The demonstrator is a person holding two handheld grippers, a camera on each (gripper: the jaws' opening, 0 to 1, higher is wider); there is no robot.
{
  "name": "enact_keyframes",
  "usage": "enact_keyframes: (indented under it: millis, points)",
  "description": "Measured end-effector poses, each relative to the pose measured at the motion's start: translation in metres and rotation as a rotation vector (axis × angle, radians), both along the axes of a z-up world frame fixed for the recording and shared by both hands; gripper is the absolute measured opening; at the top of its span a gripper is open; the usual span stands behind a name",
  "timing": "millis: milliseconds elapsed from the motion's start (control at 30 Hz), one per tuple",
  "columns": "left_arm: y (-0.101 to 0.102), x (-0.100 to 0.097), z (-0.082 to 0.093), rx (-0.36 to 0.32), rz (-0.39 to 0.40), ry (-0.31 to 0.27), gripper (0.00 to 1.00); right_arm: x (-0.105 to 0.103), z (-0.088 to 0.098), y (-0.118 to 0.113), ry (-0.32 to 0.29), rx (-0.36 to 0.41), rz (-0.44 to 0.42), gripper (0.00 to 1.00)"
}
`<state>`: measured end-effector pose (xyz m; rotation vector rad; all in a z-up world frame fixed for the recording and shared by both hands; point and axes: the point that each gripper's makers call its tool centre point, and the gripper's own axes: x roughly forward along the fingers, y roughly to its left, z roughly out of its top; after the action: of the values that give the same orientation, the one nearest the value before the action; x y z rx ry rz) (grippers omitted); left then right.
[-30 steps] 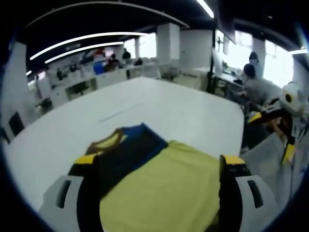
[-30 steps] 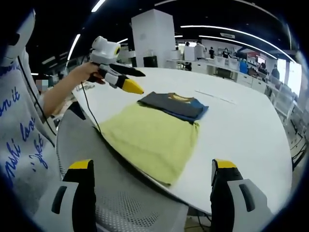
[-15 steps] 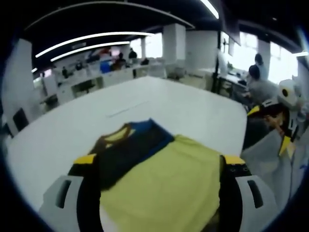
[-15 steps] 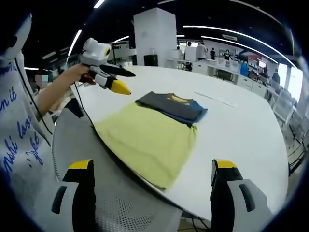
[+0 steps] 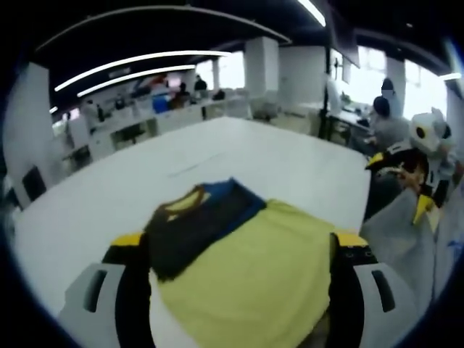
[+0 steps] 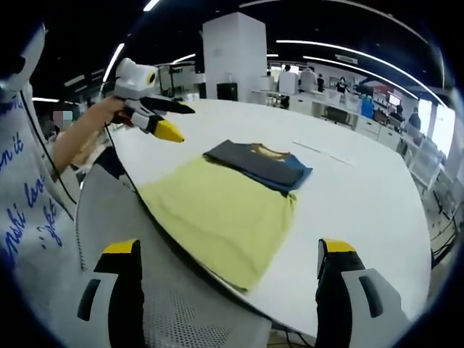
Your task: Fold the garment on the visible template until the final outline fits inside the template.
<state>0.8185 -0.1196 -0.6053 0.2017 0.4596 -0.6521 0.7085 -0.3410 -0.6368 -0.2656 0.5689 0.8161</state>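
Yellow cloth, the garment (image 6: 228, 210), lies flat on the white table (image 6: 362, 196) near its rounded edge, its dark top part folded over at about 1 o'clock. I judge one fold is done and more remain; I cannot make out a template. Left gripper (image 6: 161, 116) hovers at 10 o'clock, right gripper (image 6: 226, 283) below, both with jaws apart, holding nothing. Blue writing on the person's shirt (image 6: 29, 210) is not readable.

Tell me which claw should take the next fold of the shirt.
Left, probably. The yellow shirt lies right between the open left claw. The right claw hangs open off the table edge, farther away.
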Motion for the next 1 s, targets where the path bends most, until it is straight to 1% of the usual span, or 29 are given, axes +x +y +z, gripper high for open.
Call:
enact_keyframes:
  millis: [333,500,567,733,833,1000]
  points:
    - [0.010,-0.006,0.002,0.003,-0.005,-0.002,0.99,-0.001,0.002,0.003,-0.003,-0.007,-0.014,1.00]
    - [0.014,-0.009,0.002,-0.011,-0.012,0.000,0.99,-0.003,0.000,0.004,0.001,-0.011,-0.029,1.00]
    - [0.016,-0.010,0.001,-0.004,-0.015,0.001,0.99,-0.004,-0.001,0.006,0.003,-0.012,-0.032,1.00]
    - [0.025,-0.014,-0.001,-0.006,-0.013,0.008,0.99,-0.003,-0.004,0.010,0.002,-0.011,-0.043,1.00]
    - [0.031,-0.018,-0.005,0.021,-0.021,0.021,0.99,0.000,-0.004,0.015,-0.001,-0.012,-0.050,1.00]
    - [0.042,-0.022,-0.003,0.020,-0.016,0.017,0.99,0.003,-0.001,0.022,-0.015,-0.003,-0.053,1.00]
